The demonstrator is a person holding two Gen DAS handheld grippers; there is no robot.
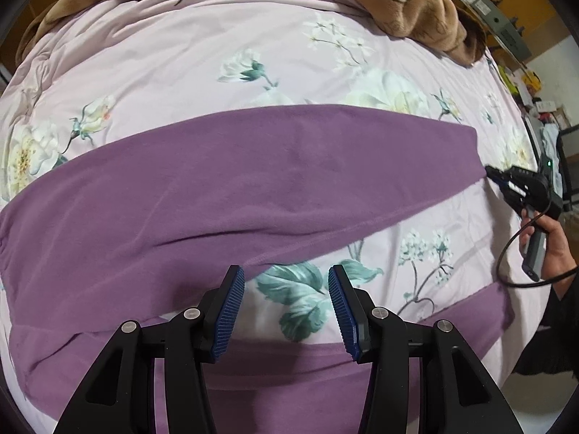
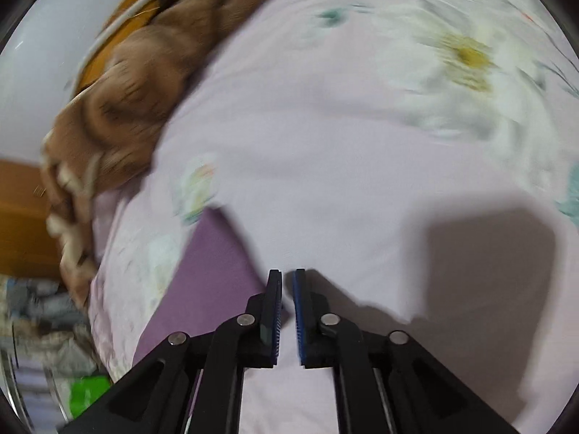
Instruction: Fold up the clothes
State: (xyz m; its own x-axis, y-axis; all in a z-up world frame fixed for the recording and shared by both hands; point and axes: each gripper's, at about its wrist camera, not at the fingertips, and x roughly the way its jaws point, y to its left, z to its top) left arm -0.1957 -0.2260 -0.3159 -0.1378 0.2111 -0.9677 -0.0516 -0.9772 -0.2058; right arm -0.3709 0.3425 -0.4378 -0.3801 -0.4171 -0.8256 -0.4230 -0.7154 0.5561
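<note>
Lying flat across the floral bed sheet (image 1: 202, 50), the purple garment (image 1: 224, 188) looks soft, light and limp, probably best pinched at a hem corner. It is plain mauve knit, smooth with few creases. The left hand-held gripper (image 1: 286, 300) hovers with jaws apart over its edge; the right hand-held gripper (image 2: 287, 311) sits nearly closed on nothing, at the far tip.

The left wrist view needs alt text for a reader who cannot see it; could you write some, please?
A purple garment lies spread across a floral pink bedsheet, with the left tool open above its lower edge. At right, a hand holds the right tool at the garment's corner.
</note>
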